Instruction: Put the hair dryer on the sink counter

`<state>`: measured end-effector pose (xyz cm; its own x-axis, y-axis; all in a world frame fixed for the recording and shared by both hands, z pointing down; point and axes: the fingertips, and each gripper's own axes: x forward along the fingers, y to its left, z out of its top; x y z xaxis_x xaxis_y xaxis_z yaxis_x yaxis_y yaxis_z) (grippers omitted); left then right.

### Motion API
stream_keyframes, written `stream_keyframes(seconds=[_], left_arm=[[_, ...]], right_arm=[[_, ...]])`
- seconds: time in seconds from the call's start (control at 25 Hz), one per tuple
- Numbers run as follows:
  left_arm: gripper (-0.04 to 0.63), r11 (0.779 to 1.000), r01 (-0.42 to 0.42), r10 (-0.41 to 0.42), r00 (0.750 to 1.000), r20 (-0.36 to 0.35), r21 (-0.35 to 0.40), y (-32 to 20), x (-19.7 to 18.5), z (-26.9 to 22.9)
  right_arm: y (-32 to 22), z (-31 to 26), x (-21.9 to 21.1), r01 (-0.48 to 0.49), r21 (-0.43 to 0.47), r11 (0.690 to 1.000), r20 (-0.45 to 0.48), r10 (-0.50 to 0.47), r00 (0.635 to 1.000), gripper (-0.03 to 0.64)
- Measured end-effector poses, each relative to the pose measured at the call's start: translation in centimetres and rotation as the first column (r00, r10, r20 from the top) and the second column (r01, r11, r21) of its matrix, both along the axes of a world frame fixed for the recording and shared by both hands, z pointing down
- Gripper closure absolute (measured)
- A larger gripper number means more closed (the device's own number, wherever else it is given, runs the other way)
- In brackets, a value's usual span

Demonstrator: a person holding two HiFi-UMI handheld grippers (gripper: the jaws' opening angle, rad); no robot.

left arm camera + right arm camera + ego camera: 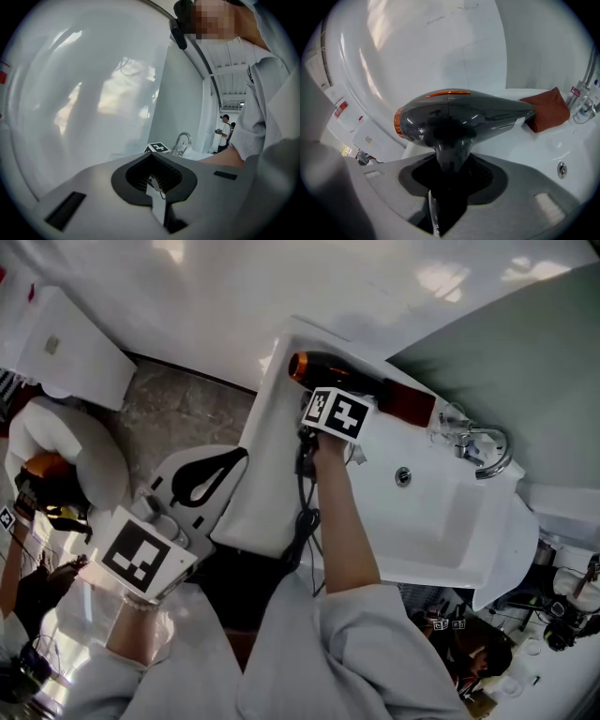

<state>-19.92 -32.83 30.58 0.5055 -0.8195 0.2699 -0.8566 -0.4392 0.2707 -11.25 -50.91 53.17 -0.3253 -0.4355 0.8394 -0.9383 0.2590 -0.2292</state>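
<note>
Right gripper [451,177]: jaws clamped on handle of glossy dark-grey, orange-ringed hair dryer [464,115], barrel over white ceramic sink counter [267,486] beside 1 rust-red cloth [546,115]. Left gripper [155,186]: jaws together, empty. Risk, I judge: released tilted, the dangling black cord [304,521] drags it off.

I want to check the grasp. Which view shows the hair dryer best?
The right gripper view: the whole hair dryer, handle in the right hand-held gripper. Head view shows only its barrel; left gripper view, nothing.
</note>
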Motion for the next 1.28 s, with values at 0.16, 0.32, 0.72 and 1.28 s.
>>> stream_keyframes(seconds=[0.16, 0.32, 0.72, 1.28], left_arm=[[0.592, 1.000, 0.003, -0.003, 1.000, -0.001, 0.006, 0.0, -0.2, 0.0], [0.592, 1.000, 0.016, -0.016, 1.000, -0.003, 0.004, 0.4, -1.0, 0.1], [0.592, 1.000, 0.010, -0.010, 1.000, -0.009, 0.011, 0.8, -1.0, 0.2], [0.592, 0.994, -0.035, 0.033, 0.999, 0.023, 0.100, 1.4, -1.2, -1.5]], right_arm=[[-0.1, 1.3, -0.1, 0.014, -0.018, 1.000, -0.034, -0.015, 0.999, 0.451], [0.0, 1.9, -0.2, 0.027, -0.020, 0.999, -0.072, -0.029, 0.997, 0.451], [-0.1, 2.2, -0.7, 0.065, -0.024, 0.998, -0.031, -0.065, 0.997, 0.380], [1.3, -0.6, 0.0, 0.055, 0.032, 0.998, 0.004, -0.056, 0.998, 0.379]])
